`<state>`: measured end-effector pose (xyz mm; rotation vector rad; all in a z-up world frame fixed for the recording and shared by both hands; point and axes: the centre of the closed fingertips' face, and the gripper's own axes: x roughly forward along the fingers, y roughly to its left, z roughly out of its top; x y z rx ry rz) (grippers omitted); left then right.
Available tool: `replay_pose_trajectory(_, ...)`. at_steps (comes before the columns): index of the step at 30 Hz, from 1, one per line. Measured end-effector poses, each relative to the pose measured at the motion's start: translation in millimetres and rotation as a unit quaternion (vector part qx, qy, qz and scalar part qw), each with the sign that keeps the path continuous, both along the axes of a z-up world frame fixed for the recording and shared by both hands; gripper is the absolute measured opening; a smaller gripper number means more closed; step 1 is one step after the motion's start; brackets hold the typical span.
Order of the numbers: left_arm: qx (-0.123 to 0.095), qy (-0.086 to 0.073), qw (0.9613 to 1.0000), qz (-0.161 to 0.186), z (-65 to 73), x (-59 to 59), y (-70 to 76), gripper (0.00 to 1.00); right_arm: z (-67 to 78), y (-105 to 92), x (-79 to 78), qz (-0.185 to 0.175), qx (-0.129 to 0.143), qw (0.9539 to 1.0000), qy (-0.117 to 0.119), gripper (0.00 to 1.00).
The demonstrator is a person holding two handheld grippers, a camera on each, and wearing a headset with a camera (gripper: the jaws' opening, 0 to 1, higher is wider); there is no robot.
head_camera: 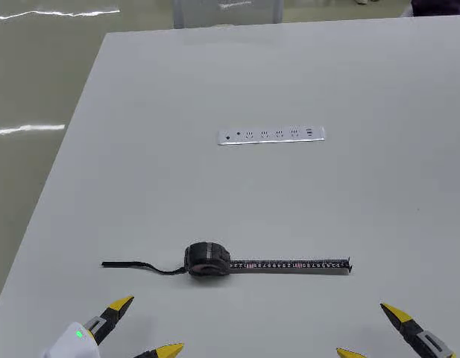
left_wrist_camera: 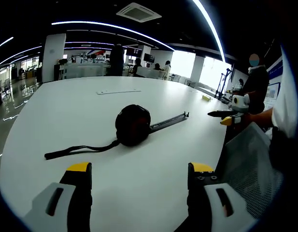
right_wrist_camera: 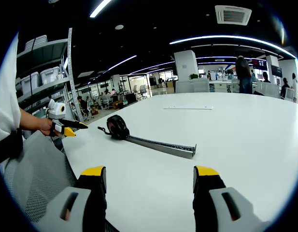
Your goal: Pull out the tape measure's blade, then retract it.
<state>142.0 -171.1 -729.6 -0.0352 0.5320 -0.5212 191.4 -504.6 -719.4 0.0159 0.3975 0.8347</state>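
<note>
The left gripper (head_camera: 145,326) and right gripper (head_camera: 371,330) gape wide, empty. The tape measure (head_camera: 207,259) lies ahead of the left, its blade (head_camera: 289,265) stretched out ahead of the right.

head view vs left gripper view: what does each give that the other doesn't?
Head view: a top-down look at the power strip with its sockets readable, and the glossy floor beside the table. Left gripper view: the room beyond, with a ceiling vent, light strips, standing people and the person's white sleeve. Both: the black tape measure on the white table, blade pulled out, strap trailing the other way, left gripper and right gripper open, short of it.
</note>
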Motion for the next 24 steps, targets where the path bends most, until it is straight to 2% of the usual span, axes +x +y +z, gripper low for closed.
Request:
replay_pose_trajectory(11, -0.002, 0.001, 1.0000, 0.005, 1.3, -0.8, 2.2, 0.80, 0.3, 2.0, 1.1, 0.002, 0.000, 1.0000, -0.001, 0.74)
replay_pose_trajectory(24, -0.001, 0.004, 0.9999, 0.010, 2.6, 2.1, -2.6, 0.80, 1.8, 3.4, 3.5, 0.002, 0.000, 1.0000, -0.002, 0.74)
